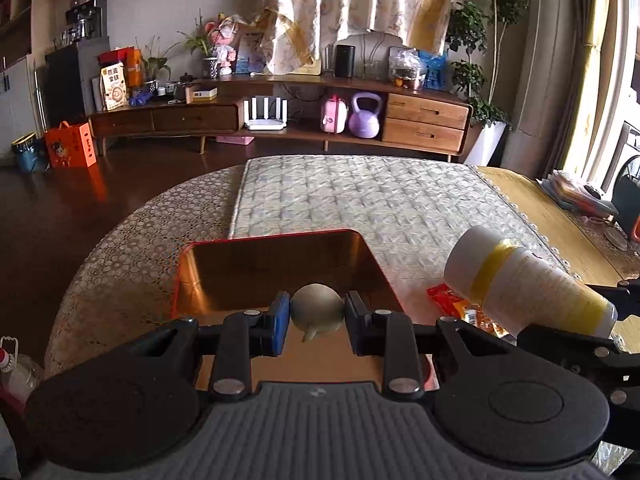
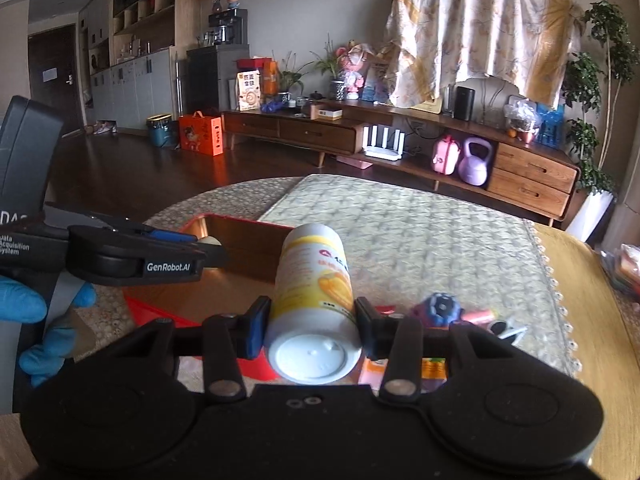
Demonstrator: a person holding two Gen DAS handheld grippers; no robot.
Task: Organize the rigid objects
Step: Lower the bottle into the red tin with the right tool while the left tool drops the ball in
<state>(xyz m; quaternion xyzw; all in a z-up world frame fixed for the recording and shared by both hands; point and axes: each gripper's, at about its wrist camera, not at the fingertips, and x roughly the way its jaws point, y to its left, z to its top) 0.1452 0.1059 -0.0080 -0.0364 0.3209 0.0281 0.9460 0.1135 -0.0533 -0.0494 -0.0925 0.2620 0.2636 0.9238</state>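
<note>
In my left wrist view, the left gripper (image 1: 316,314) sits low centre of the frame, its jaws clamped on a small pale round thing, the ball (image 1: 317,309), with a little nub pointing down. It hangs over the near edge of the box (image 1: 224,264), a red-rimmed tray with a shiny gold inside that fills the middle of the frame. The box rests on the table (image 1: 120,248), partly on the quilted mat (image 1: 360,200) that runs up the centre.

At right in that same view I see the bottle (image 1: 524,280), white with yellow bands, lying tilted, cap end toward the upper left, its base pinched by the right gripper (image 1: 612,316) at the frame's right edge. Under it lies a red packet (image 1: 452,300) on the mat.

Switching to the right wrist view: the right gripper (image 2: 310,328) is closed on the bottle (image 2: 316,280), white base toward me, cap pointing away up the frame. The left gripper (image 2: 212,250) reaches in from the left edge, held by a blue glove (image 2: 24,308), its tips over the box (image 2: 248,240); a sliver of the ball (image 2: 211,241) shows at them. Lower right of the bottle, a blue toy (image 2: 438,308) and a small red cylinder (image 2: 480,314) lie on the mat (image 2: 440,232), both blurred.
</note>
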